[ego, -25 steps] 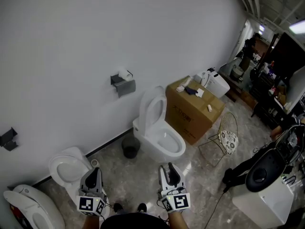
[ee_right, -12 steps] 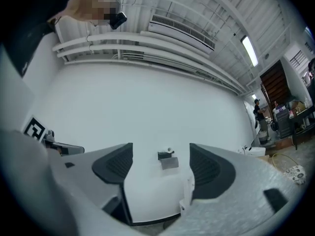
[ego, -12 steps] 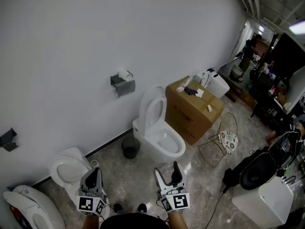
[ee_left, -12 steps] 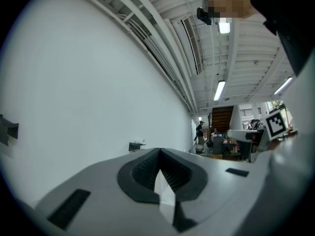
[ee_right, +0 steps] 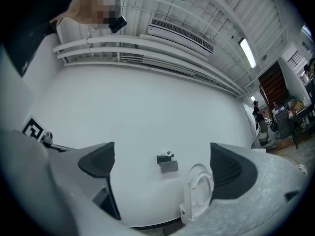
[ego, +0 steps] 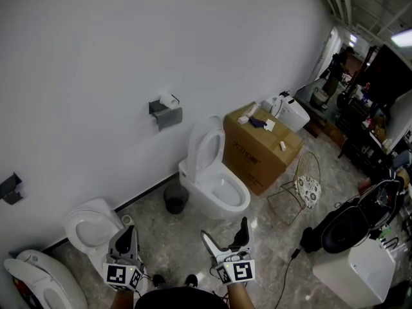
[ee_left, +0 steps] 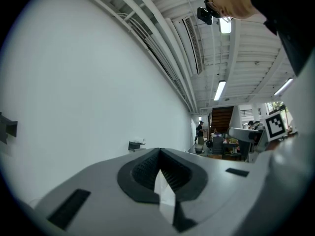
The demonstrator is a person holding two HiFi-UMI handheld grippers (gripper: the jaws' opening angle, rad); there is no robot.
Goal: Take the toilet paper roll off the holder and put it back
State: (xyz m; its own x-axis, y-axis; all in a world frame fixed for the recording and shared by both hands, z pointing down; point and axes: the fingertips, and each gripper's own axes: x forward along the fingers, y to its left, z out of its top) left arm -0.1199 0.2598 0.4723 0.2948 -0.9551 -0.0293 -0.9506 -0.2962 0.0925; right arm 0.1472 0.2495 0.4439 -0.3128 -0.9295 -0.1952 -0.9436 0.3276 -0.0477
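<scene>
A white toilet paper roll [ego: 168, 99] sits on top of a dark grey holder [ego: 166, 115] fixed to the white wall, far ahead of both grippers. In the right gripper view the roll [ee_right: 169, 154] and the holder [ee_right: 168, 165] show between the spread jaws, well beyond them. My right gripper [ego: 224, 232] is low near the floor with its jaws opening wide and nothing between them. My left gripper [ego: 127, 238] is held low at the left, shut and empty. In the left gripper view its jaws [ee_left: 160, 167] meet, with the holder [ee_left: 136, 145] small in the distance.
A white toilet [ego: 212, 179] with its lid up stands right of the holder, with a dark bin [ego: 176, 198] beside it. A cardboard box [ego: 261, 148] and a wire basket [ego: 304, 185] lie further right. Another toilet [ego: 93, 227] is at the left; a white appliance [ego: 354, 269] at the right.
My right gripper's jaws have spread from nearly closed to wide apart. The left gripper has stayed where it was, still shut.
</scene>
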